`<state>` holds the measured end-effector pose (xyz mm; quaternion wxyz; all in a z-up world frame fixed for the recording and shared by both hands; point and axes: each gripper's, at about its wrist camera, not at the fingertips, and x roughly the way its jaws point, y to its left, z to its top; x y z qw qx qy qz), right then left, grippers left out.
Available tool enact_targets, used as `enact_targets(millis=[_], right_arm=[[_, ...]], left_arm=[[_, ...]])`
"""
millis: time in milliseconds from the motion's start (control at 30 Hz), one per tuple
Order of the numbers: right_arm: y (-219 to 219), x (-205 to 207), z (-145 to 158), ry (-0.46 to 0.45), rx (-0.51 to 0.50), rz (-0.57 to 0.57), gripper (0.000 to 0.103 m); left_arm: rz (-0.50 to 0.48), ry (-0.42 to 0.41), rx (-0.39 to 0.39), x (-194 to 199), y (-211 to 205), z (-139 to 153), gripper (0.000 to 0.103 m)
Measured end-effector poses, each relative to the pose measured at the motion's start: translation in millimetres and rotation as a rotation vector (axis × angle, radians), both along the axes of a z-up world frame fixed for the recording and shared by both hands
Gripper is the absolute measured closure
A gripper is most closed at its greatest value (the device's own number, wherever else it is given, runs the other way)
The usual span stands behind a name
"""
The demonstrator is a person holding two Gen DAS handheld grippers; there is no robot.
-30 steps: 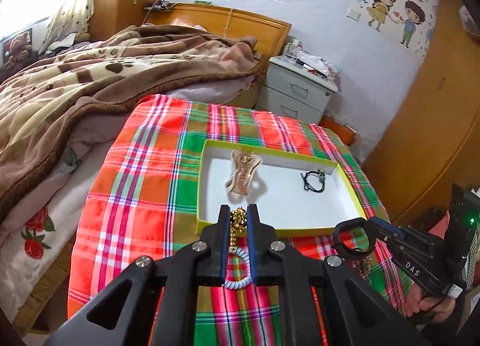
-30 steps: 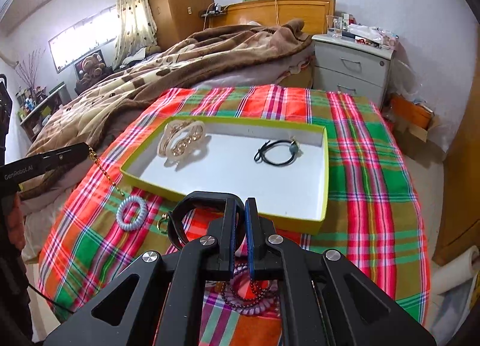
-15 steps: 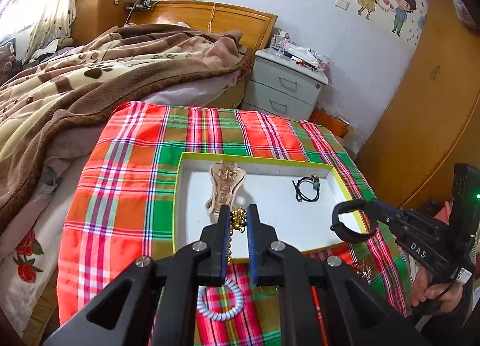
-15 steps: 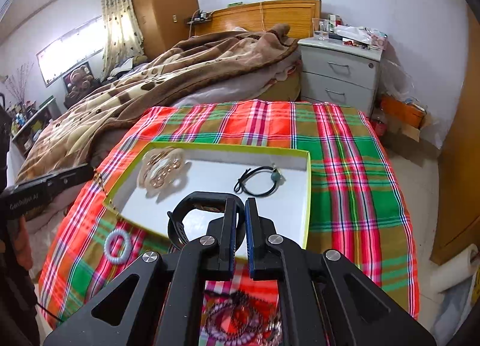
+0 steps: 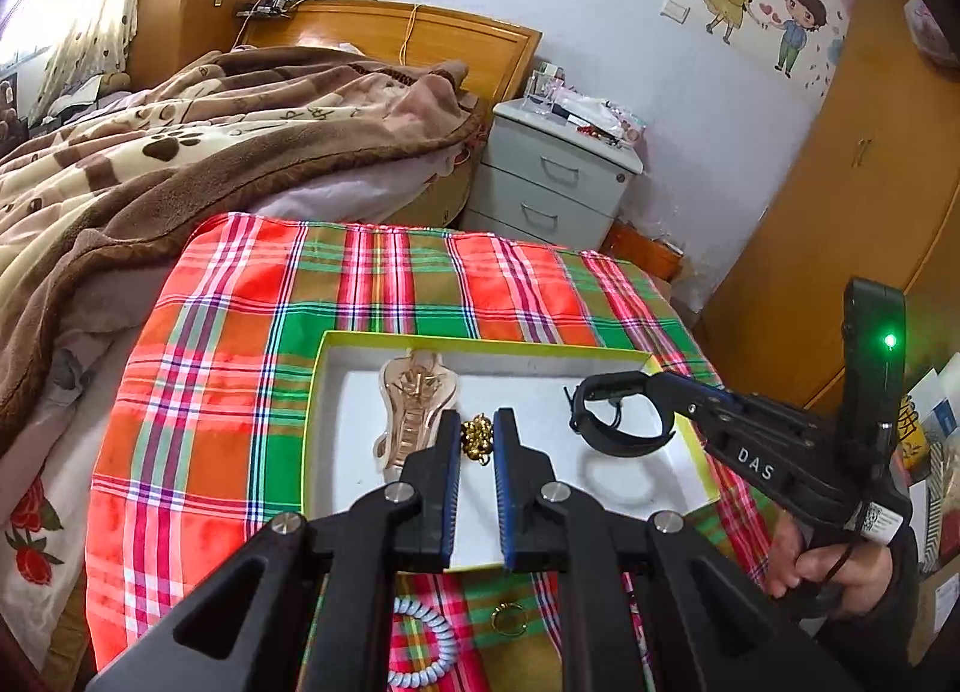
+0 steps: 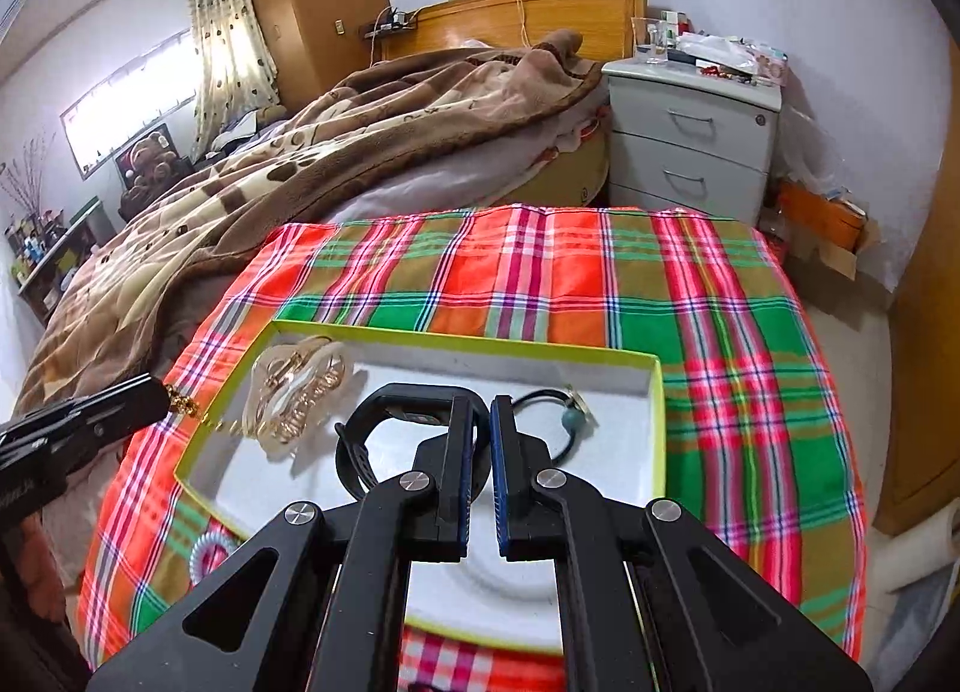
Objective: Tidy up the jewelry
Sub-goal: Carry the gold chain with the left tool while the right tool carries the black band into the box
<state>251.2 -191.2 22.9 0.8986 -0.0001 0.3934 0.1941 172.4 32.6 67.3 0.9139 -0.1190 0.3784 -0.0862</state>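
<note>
A shallow white cardboard tray with a lime-green rim (image 5: 318, 392) sits in the lower centre of both views, on a red, green and orange plaid cloth (image 6: 720, 332). Inside it, toward the left, lies a translucent rose-gold hair claw clip (image 5: 417, 410); toward the right lies a thin black cord bracelet with a blue-green bead (image 6: 567, 422).

The left gripper (image 5: 477, 446), in the lower centre of its own view, is clenched on a gold bead chain (image 5: 477, 437). In the right wrist view the chain trails from the gripper's tip at the left edge and drapes over the tray's left rim.

The right gripper (image 6: 481, 440), in the lower centre of its own view, is pinched shut on a black watch-style wristband (image 6: 360, 452). The left wrist view shows the band held above the tray's right part, casting a ring-shaped shadow on the white floor.

On the cloth at the bottom of the left wrist view, outside the tray, lie a pale blue spiral hair tie (image 5: 420, 650) and a small gold ring (image 5: 509, 619).

Behind the cloth are a brown paw-print blanket (image 6: 300, 152) at left and a pale grey two-drawer nightstand (image 6: 690, 134) at upper right.
</note>
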Motion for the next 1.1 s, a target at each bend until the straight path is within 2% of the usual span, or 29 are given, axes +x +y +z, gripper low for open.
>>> enact_targets(millis=[500,767,1100], right_arm=[[19,33,-26,0.094,-0.01,0.022,0.097],[30,43,-33,0.112,-0.025,0.042,0.097],[32,47,-40,0.129,-0.038,0.047,0.097]], left_arm=[[0.041,0.088,0.022,5,13,-35,0.092],[0.052,0.16,0.037,12,21,-58,0.092],[0.054,0.2,0.047,15,20,-71,0.092]])
